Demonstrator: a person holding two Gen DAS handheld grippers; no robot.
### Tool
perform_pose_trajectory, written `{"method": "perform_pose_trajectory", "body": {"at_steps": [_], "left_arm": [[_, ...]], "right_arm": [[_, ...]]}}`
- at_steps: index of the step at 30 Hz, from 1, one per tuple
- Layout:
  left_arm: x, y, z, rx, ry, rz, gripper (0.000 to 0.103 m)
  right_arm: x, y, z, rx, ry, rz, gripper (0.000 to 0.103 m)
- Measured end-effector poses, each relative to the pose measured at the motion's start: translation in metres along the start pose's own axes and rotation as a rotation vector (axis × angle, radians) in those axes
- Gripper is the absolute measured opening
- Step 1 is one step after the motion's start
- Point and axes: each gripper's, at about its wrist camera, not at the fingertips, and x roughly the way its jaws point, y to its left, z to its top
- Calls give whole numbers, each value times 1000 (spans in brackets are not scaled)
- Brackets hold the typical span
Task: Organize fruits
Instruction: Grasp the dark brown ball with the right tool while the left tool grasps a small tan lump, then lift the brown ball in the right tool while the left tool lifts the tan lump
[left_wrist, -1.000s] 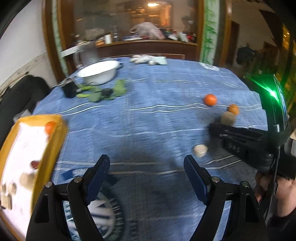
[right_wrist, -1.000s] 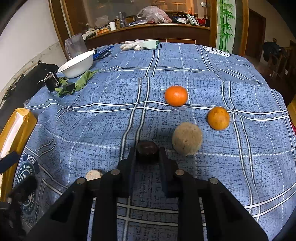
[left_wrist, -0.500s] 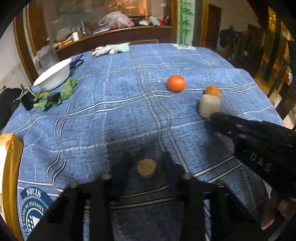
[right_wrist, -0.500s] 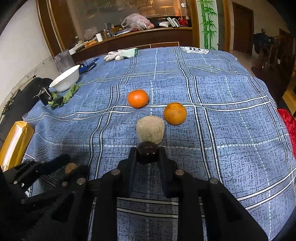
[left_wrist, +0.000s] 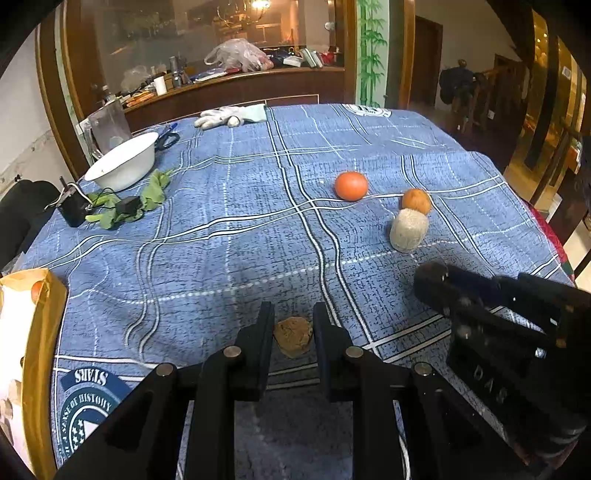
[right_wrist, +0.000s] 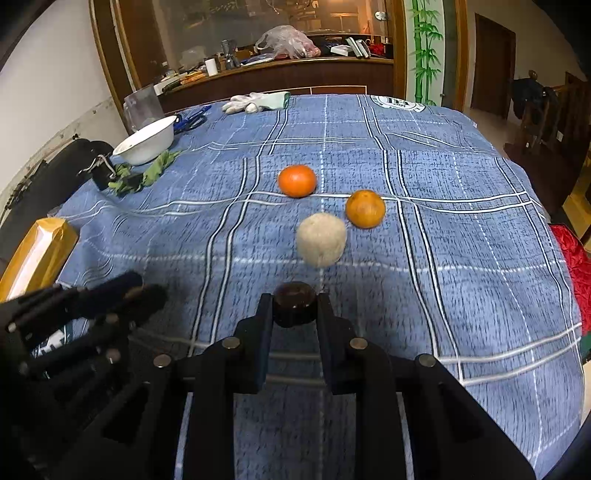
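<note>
Nearest, the left gripper (left_wrist: 293, 332) is clamped on a small brown fruit (left_wrist: 293, 336), and the right gripper (right_wrist: 294, 308) pinches a dark round fruit (right_wrist: 294, 303). Farther out on the tablecloth (right_wrist: 461, 229), a pale fruit (right_wrist: 321, 239) and two oranges (right_wrist: 365, 208) wait unsorted. The yellow tray (left_wrist: 40, 332) at the left holds a few pieces.
</note>
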Motion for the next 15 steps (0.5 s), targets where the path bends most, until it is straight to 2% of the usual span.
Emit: {"method": "perform_pose_trajectory", "body": {"at_steps": [15], "left_arm": [[-33,17,-6,-49,-49,16,20]], "right_arm": [[-36,24,-18,-47,-27,-13,25]]}}
